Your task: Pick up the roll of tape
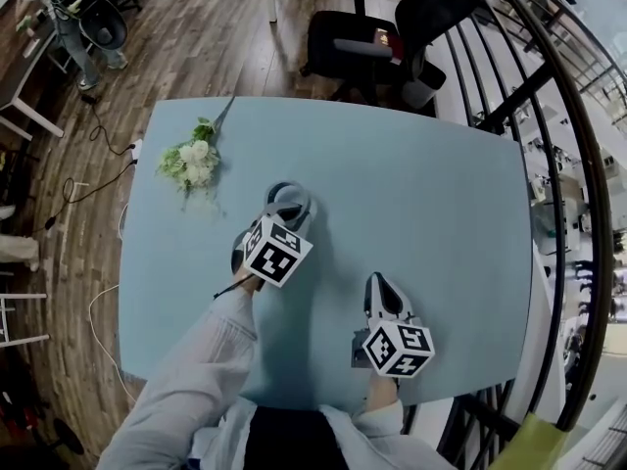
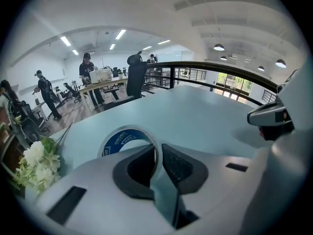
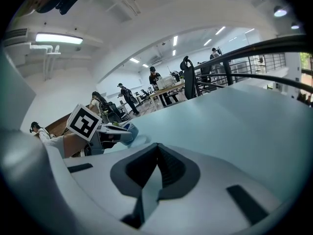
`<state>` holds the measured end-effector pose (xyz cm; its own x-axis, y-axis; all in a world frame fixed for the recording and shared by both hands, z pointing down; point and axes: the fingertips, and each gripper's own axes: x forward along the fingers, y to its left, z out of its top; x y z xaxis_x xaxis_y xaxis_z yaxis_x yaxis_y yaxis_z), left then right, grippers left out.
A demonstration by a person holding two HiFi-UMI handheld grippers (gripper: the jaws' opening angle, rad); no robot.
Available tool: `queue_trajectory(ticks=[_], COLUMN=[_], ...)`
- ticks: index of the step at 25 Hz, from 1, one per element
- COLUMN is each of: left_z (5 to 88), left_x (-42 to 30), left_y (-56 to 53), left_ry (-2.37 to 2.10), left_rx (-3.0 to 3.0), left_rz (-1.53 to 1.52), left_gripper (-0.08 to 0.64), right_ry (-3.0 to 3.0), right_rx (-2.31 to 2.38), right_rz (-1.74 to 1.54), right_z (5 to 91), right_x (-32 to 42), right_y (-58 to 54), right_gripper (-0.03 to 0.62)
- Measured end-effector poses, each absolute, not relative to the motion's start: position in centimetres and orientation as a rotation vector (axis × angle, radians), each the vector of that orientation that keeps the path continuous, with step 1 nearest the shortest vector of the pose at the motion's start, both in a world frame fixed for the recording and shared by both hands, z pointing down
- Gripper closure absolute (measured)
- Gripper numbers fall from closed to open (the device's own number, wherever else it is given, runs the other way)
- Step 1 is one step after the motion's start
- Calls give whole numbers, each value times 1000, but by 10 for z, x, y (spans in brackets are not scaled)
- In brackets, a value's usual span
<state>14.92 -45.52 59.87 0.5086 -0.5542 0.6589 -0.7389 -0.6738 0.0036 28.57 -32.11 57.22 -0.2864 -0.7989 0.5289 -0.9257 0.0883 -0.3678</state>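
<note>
The roll of tape (image 1: 291, 196) is a clear ring with a blue inner label (image 2: 122, 138), near the middle of the light blue table (image 1: 431, 194). My left gripper (image 1: 284, 213) is shut on it, with the ring's wall pinched between the two dark pads (image 2: 178, 168). The roll stands tilted on its edge, and I cannot tell whether it touches the table. My right gripper (image 1: 377, 284) rests to the lower right, apart from the roll. Its jaws (image 3: 157, 148) meet at the tips with nothing between them. The right gripper view shows the left gripper (image 3: 105, 133) with the roll.
A bunch of white flowers (image 1: 192, 163) lies at the table's far left, also in the left gripper view (image 2: 36, 158). A black office chair (image 1: 362, 42) stands beyond the far edge. A dark railing (image 1: 549, 164) runs along the right side. People stand at desks far behind.
</note>
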Motion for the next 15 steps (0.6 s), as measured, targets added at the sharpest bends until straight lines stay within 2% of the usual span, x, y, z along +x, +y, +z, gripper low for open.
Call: queue_trajectory(ticks=[15], left_z=[550], left_x=[119], left_y=[-431], left_ry=[-1137], left_rx=[2524], left_rz=[773], left_gripper=[500], right_ry=[-2181], right_rx=[1816], right_rz=[885], right_z=[538], right_x=[262], right_y=[-292], right_gripper=[584])
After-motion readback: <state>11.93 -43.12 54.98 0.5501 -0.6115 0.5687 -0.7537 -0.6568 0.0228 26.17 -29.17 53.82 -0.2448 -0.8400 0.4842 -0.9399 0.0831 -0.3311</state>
